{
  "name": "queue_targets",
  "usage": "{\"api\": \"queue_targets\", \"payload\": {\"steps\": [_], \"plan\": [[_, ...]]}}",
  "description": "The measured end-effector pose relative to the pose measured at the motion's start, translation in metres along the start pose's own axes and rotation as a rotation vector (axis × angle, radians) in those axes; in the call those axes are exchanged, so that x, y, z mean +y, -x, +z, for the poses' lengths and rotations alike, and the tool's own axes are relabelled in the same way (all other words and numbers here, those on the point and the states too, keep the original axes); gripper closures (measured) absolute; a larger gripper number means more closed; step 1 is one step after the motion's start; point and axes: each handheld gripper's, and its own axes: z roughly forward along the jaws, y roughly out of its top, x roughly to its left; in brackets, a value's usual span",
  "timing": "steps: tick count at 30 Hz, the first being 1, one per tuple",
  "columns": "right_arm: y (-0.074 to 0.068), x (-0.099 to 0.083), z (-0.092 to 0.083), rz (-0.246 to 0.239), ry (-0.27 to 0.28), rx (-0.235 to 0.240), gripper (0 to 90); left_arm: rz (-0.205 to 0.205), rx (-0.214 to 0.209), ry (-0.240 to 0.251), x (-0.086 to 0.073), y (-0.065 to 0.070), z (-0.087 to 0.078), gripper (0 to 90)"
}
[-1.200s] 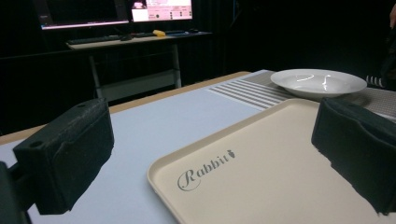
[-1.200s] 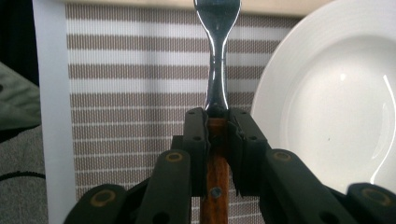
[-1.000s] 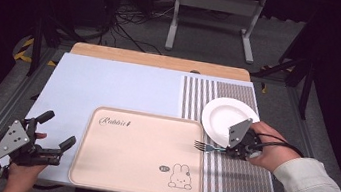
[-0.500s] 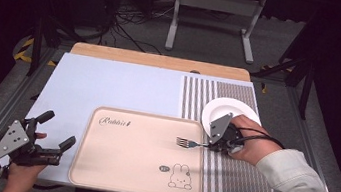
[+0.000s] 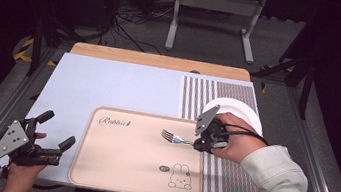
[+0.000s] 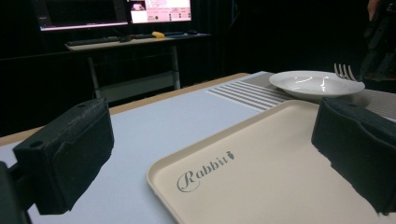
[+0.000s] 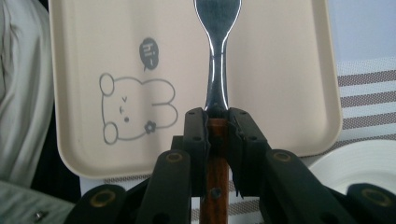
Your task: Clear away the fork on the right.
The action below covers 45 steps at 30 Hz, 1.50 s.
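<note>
A fork (image 5: 176,138) with a metal head and a wooden handle (image 7: 215,154) is held level over the right part of the beige Rabbit tray (image 5: 122,170). My right gripper (image 5: 200,143) is shut on that handle; its tines point left. In the right gripper view my right gripper (image 7: 217,122) clamps the handle, and the fork (image 7: 217,56) reaches out above the tray (image 7: 289,84). A white plate (image 5: 237,110) sits on the striped mat behind the right hand. My left gripper (image 5: 54,133) stands open at the table's front left corner, nothing between its pads (image 6: 70,154).
A pale blue mat (image 5: 109,85) covers the table, with a striped mat (image 5: 229,170) on the right. The tray's rabbit drawing (image 5: 180,175) lies near its front right. In the left gripper view the plate (image 6: 315,84) and fork tines (image 6: 344,71) show far off. A metal stand (image 5: 214,21) stands beyond the table.
My right gripper has carried the fork leftward, from beside the plate to over the tray's right part. The left gripper has stayed put.
</note>
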Motion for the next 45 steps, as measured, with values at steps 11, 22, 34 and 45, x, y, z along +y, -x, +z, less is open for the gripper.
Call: {"api": "queue_targets", "payload": {"steps": [11,22,34,45], "plan": [[-0.006,0.007,-0.003,0.372,0.056,0.009,78.7,0.003,0.002,0.001,0.0,0.0,0.0,0.0],[-0.015,0.017,-0.005,0.654,0.095,-0.031,78.7,0.003,0.003,0.002,0.0,0.0,0.0,0.0],[-0.019,0.021,-0.001,0.807,0.092,-0.082,78.7,0.004,0.002,0.002,0.0,0.0,0.0,0.0],[-0.018,0.021,0.009,0.871,0.096,-0.094,78.7,0.002,0.002,0.002,0.0,0.0,0.0,0.0]]}}
